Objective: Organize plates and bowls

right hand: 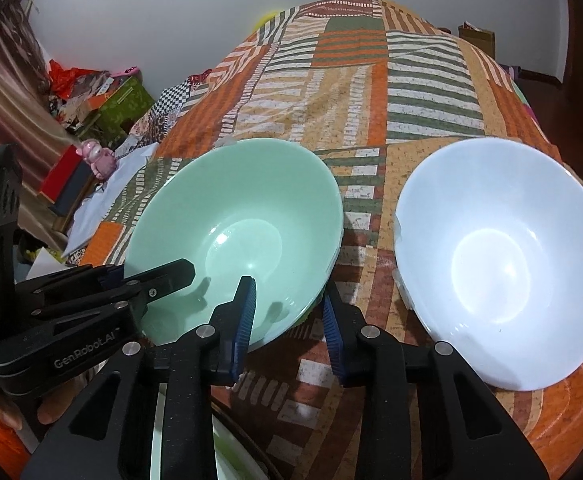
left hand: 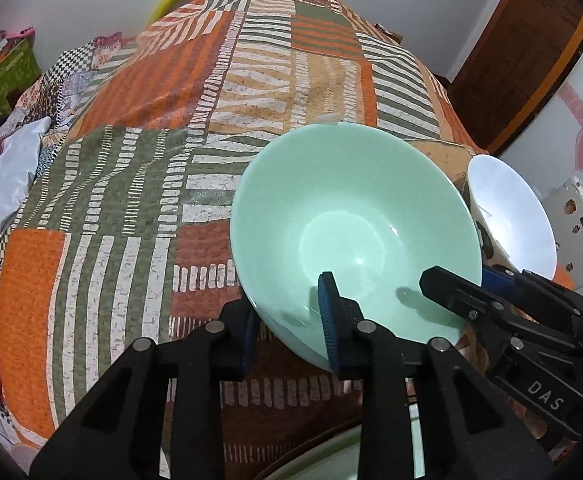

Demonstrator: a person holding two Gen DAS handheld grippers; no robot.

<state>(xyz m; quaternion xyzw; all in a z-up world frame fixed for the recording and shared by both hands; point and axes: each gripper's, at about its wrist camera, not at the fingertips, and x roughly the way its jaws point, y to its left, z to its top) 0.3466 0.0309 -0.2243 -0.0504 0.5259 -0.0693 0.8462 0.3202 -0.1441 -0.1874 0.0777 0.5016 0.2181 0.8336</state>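
Both tongs, left [left hand: 291, 330] and right [right hand: 289, 320], clench the green bowl [left hand: 347, 216] rim, hiding each outer pad.

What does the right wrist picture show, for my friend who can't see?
Two grippers, the right gripper and the left gripper, pinch the near rim of a green bowl on a striped orange and green cloth. A white bowl sits beside it on the right.

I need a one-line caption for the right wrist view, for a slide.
Both hand-held grippers, left and right, clamp the near rim of the green bowl; a white bowl sits beside it.
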